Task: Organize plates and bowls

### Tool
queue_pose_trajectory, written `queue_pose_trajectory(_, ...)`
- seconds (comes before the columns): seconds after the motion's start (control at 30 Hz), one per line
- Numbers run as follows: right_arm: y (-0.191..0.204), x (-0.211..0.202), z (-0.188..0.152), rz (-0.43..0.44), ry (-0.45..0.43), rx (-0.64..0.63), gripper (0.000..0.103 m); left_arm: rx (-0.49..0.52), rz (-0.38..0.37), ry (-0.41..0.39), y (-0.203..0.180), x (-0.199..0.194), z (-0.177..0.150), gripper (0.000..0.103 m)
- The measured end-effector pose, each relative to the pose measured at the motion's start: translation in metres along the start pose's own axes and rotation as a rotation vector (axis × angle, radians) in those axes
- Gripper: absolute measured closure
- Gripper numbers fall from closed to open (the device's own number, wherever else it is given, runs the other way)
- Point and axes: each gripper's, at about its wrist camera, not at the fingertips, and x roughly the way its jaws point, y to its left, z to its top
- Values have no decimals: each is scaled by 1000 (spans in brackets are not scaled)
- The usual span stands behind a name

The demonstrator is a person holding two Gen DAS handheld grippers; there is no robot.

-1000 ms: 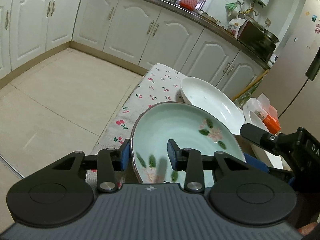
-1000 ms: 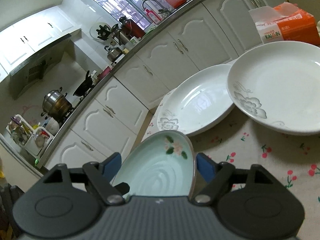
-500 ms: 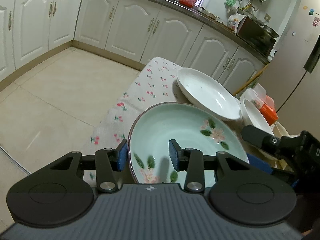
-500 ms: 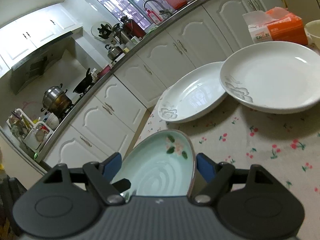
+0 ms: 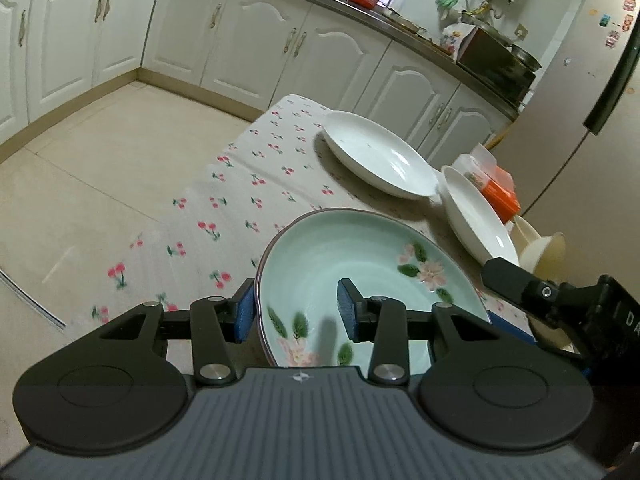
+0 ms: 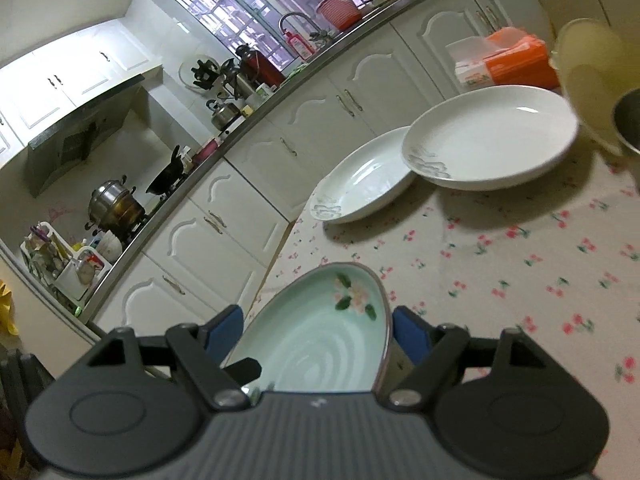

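Observation:
A pale green flowered bowl is held up above the cherry-print tablecloth. My left gripper straddles its near rim with a visible gap between the pads. My right gripper spans the bowl from the other side, its fingers wide apart; it shows in the left wrist view. Two white plates lie overlapping at the far side of the table, also in the right wrist view.
An orange tissue pack lies behind the plates. A cream bowl and a metal cup sit at the right edge. White cabinets line the room beyond a tiled floor.
Both grippers and the green bowl have risen and drawn back from the white plates, which now look smaller and farther. The jaw openings look unchanged.

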Motion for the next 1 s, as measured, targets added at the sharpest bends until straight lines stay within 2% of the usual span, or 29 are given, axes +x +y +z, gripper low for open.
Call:
queue_pose_trajectory(0.5, -15, -53, -21, -14, -32, 23, 21, 33, -33, 12, -3, 2, 0, 56)
queue_pose_trajectory(1.0, -7, -56, -41, 13, 1, -1, 21, 16, 8, 0, 30, 23, 16, 53)
